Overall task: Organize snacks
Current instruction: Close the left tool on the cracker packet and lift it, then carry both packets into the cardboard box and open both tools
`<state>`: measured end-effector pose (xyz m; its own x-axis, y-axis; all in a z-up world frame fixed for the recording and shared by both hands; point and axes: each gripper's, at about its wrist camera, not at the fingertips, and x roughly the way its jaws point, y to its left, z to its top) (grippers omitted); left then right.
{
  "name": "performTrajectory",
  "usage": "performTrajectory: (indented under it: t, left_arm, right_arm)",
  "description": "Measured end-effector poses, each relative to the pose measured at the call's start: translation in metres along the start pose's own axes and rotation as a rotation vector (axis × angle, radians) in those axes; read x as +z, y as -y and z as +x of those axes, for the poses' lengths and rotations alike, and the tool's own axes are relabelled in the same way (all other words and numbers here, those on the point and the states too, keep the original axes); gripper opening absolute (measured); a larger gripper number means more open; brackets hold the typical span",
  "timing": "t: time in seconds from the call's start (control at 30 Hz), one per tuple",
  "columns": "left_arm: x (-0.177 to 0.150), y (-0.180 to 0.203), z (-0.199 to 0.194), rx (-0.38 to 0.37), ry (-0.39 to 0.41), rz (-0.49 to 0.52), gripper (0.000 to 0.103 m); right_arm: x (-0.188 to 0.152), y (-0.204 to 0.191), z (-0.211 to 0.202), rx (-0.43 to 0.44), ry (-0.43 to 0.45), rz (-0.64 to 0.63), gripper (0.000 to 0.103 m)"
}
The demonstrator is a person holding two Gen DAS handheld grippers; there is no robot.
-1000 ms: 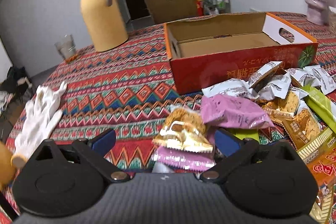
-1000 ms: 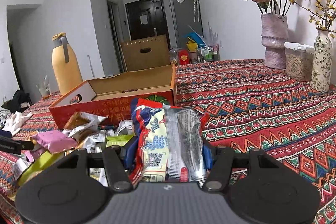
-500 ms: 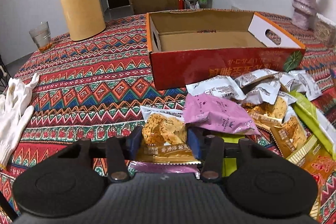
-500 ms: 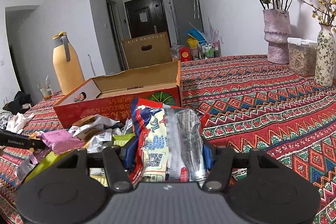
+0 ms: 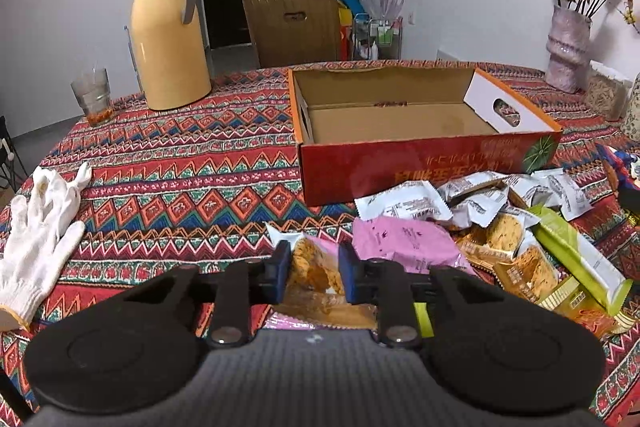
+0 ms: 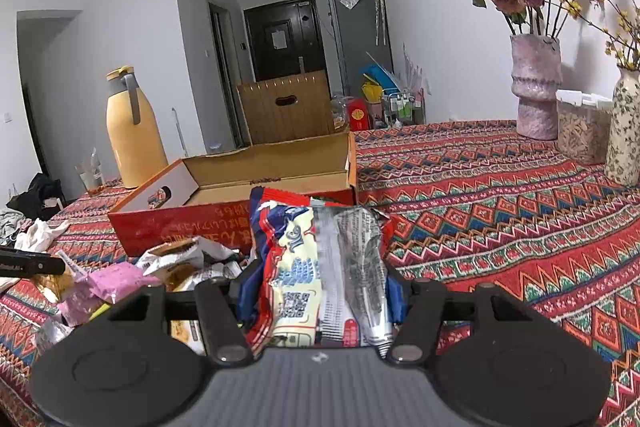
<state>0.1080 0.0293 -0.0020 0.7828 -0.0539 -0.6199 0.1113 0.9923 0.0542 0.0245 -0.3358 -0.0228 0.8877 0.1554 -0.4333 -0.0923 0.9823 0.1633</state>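
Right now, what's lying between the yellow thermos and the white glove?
In the left wrist view, a drinking glass and bare patterned tablecloth lie between thermos and glove.

Your red cardboard box (image 5: 428, 163) carries yellow Chinese lettering on its front wall, upside down and unreadable. Nearer than that box, your red-and-blue packet (image 6: 316, 267) shows a QR code.

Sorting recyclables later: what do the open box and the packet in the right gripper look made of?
Open box: apparently corrugated cardboard, matte brown inside, red print outside. Packet in the right gripper: likely plastic film, glossy and crinkled, partly silvery.
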Motion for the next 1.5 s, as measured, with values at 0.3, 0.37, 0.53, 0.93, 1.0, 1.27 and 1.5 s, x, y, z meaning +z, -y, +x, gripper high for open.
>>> performTrajectory:
  t: [0.3, 0.37, 0.53, 0.93, 1.0, 1.27, 1.5]
  left_arm:
    - [0.004, -0.004, -0.001, -0.015, 0.008, -0.026, 0.015]
    - [0.002, -0.005, 0.004, -0.010, -0.005, -0.037, 0.036]
    - [-0.002, -0.011, 0.021, 0.027, -0.057, -0.095, 0.068]
    - [-0.026, -0.037, 0.027, 0.013, -0.138, -0.225, 0.050]
    - [-0.026, -0.036, 0.024, 0.009, -0.126, -0.222, 0.047]
    - [-0.019, -0.031, 0.013, 0.021, -0.086, -0.206, 0.045]
    - [0.013, -0.022, 0.001, 0.023, 0.007, -0.178, 0.045]
  right_arm:
    - [0.012, -0.007, 0.004, 0.016, 0.022, -0.016, 0.059]
    - [0.012, -0.008, 0.006, 0.022, 0.018, -0.016, 0.059]
    - [0.007, -0.007, 0.010, 0.025, -0.003, -0.002, 0.059]
    - [0.000, -0.009, 0.016, 0.038, -0.036, 0.006, 0.059]
    - [0.000, -0.011, 0.016, 0.041, -0.037, 0.005, 0.059]
    - [0.003, -0.011, 0.010, 0.047, -0.024, -0.003, 0.059]
    - [0.024, -0.018, 0.013, 0.054, 0.010, -0.053, 0.059]
